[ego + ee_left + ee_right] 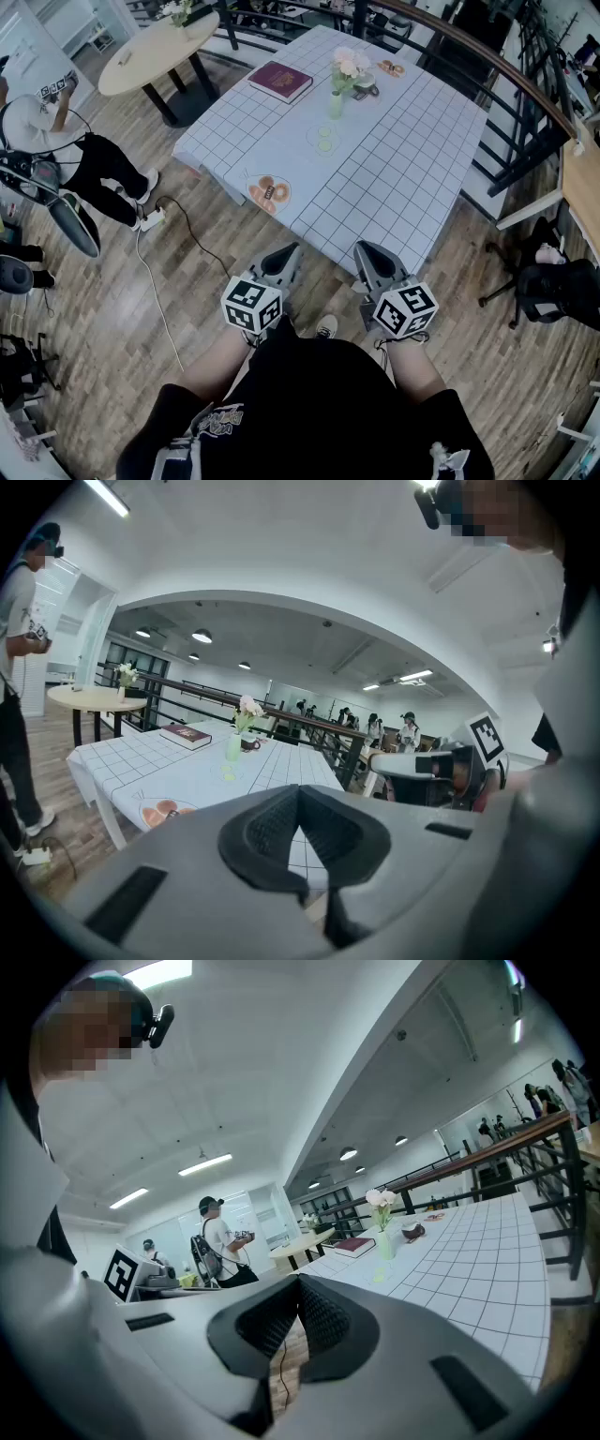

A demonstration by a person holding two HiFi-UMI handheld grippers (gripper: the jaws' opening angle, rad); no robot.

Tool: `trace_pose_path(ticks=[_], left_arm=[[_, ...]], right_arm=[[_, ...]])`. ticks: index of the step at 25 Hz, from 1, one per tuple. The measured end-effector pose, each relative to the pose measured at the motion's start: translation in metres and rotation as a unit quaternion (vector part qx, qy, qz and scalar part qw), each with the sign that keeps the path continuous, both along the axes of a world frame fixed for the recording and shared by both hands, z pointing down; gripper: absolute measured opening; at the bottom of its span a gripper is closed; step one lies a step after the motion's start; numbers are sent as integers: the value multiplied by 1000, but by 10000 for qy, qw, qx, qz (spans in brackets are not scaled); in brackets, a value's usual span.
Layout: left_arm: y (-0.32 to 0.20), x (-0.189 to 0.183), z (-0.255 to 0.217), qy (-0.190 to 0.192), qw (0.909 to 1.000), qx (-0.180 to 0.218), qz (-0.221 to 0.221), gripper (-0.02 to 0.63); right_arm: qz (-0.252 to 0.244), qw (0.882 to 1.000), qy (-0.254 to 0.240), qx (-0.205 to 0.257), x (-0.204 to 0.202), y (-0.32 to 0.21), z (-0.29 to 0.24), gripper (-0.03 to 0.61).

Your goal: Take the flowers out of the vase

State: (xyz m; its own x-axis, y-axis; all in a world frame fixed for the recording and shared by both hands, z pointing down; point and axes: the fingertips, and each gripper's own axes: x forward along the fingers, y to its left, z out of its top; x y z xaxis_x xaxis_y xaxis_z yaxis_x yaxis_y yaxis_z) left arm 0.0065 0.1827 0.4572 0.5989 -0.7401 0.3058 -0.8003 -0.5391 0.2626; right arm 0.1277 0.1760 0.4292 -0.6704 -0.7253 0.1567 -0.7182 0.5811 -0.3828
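Note:
White and pink flowers stand in a slim pale-green vase on the far half of the white grid-cloth table. The same flowers and vase appear small and distant in the left gripper view, and the flowers in their vase in the right gripper view. My left gripper and right gripper hover side by side near the table's close edge, well short of the vase. Both are shut with nothing between the jaws.
A dark red book lies at the table's far left, a cup just beyond the vase, a printed plate near the left edge. A round wooden table and a person stand to the left, a railing to the right.

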Motion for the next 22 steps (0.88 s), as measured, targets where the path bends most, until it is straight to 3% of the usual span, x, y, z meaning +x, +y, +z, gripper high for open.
trace_pose_path(ticks=[22], left_arm=[[-10,-15,3,-16,10000,-52,59,8]], right_arm=[[-25,9998,-200,-40,-23,-11,2,21]])
